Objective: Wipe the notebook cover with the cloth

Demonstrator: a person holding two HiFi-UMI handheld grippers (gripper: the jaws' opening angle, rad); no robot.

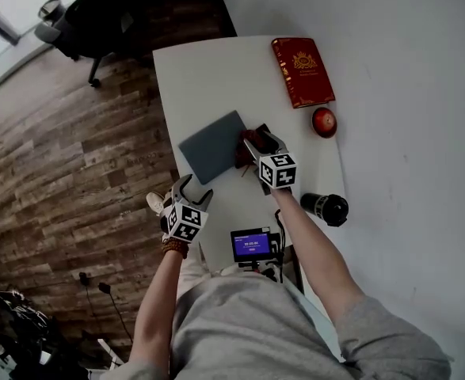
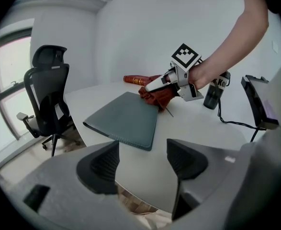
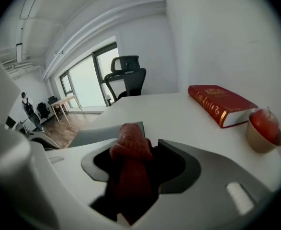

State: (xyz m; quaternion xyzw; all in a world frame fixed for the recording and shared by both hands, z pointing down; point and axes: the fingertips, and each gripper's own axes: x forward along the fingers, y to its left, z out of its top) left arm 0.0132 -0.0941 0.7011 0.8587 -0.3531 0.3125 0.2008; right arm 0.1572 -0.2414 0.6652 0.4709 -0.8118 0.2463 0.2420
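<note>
Status: the right gripper (image 3: 136, 163) had its fingers clamped on the dark red cloth (image 3: 129, 143), a bunched wad filling the gap. The left gripper (image 2: 141, 159) had its fingers wide apart with nothing between them. It hung over the near edge of the tabletop (image 1: 216, 77), short of the notebook (image 1: 213, 144).

The notebook lay closed and flat, one corner close to the tabletop's left edge. The cloth sat at its right edge, apparently just overlapping the cover.

Risks we flagged:
- Nothing pinned the notebook. A stroke pushing leftward would likely slide it toward that edge, maybe off. We judged the left fingers needed to hold it down first.
- The cloth was gripped as a narrow wad, with little of it ahead of the tips. Pressing steeply could put hard fingertips on the cover instead of fabric, or drag the cloth out of the grip.
- The black bottle (image 1: 327, 208) stood just beside the right forearm, so a wide backstroke could knock it over.
- The red book (image 1: 302, 71) and the apple-like thing in a cup (image 1: 324, 122) were nearby on the right, lower risk.
</note>
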